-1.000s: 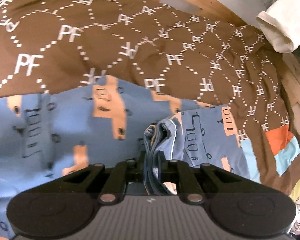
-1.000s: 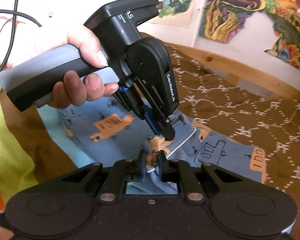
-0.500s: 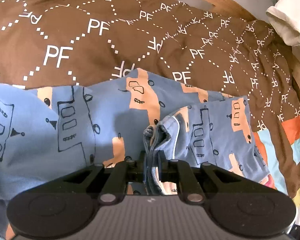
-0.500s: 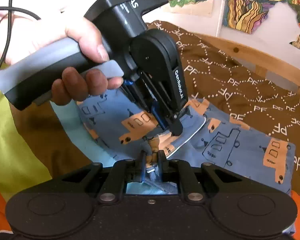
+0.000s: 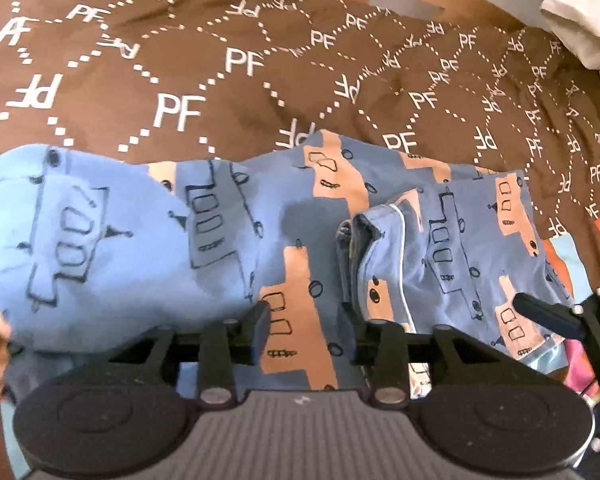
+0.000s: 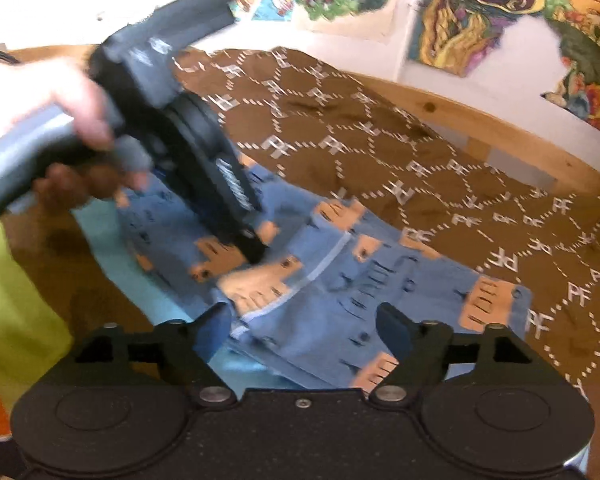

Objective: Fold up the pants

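The pants (image 5: 300, 240) are blue with orange and dark train prints and lie folded on the brown bedspread (image 5: 220, 80). They also show in the right wrist view (image 6: 340, 280). My left gripper (image 5: 306, 320) is open just above the pants, next to a bunched hem at its right finger. My right gripper (image 6: 304, 332) is open over the near edge of the pants. The left gripper shows in the right wrist view (image 6: 252, 248), held in a hand, its tips on the cloth.
A wooden bed frame (image 6: 480, 128) borders the far side of the bedspread, with posters (image 6: 480, 12) on the wall behind. A cream rolled cloth (image 5: 580, 24) lies at the far right. Patchwork bedding (image 6: 20, 280) in yellow, light blue and orange lies at the left.
Both grippers have opened and let go of the pants' hem. The cloth now lies flat on the bed, and both grippers have shifted slightly over it.
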